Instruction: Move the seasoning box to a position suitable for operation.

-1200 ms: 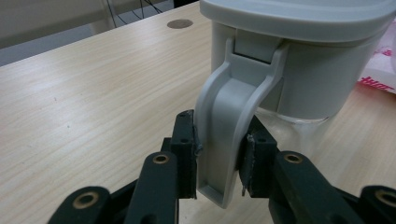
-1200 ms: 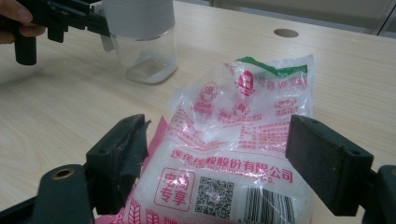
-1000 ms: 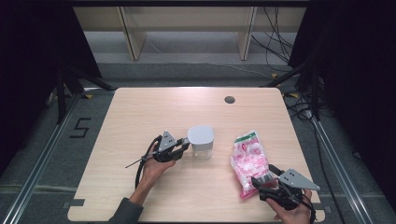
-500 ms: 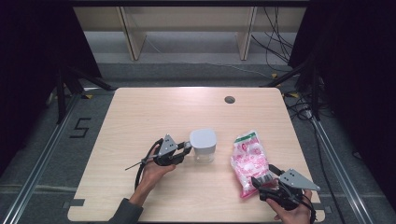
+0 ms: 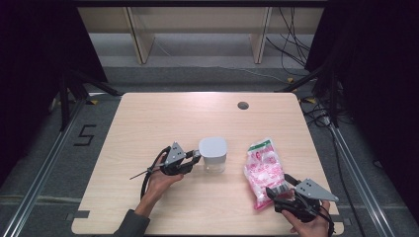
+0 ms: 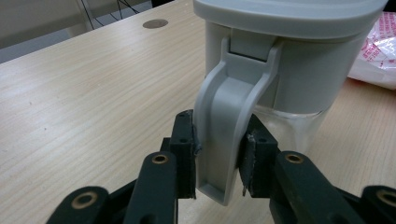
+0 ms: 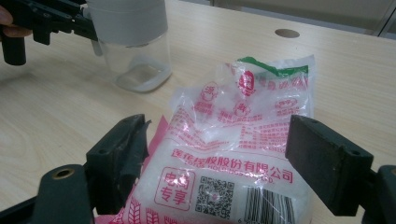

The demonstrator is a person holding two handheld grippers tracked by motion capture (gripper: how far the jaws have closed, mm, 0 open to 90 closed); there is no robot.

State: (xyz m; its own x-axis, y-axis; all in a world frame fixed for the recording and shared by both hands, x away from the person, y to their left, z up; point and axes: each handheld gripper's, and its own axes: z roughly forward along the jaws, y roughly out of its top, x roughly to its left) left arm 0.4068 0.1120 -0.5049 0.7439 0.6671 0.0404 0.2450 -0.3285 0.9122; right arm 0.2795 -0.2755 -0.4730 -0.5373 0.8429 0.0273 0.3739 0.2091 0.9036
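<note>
step: left claw (image 6: 217, 175) clamped on jar (image 5: 213, 154) handle
right claw (image 7: 229, 163): wide, straddling bag (image 7: 233, 163), not gripping
next: close on bag, lift to jar

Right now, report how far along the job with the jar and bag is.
Done: left gripper is clamped on the lidded jar's grey handle. In hand: right gripper straddles the sealed bag, jaws open. Left: gripping the bag; the lid is on.
</note>
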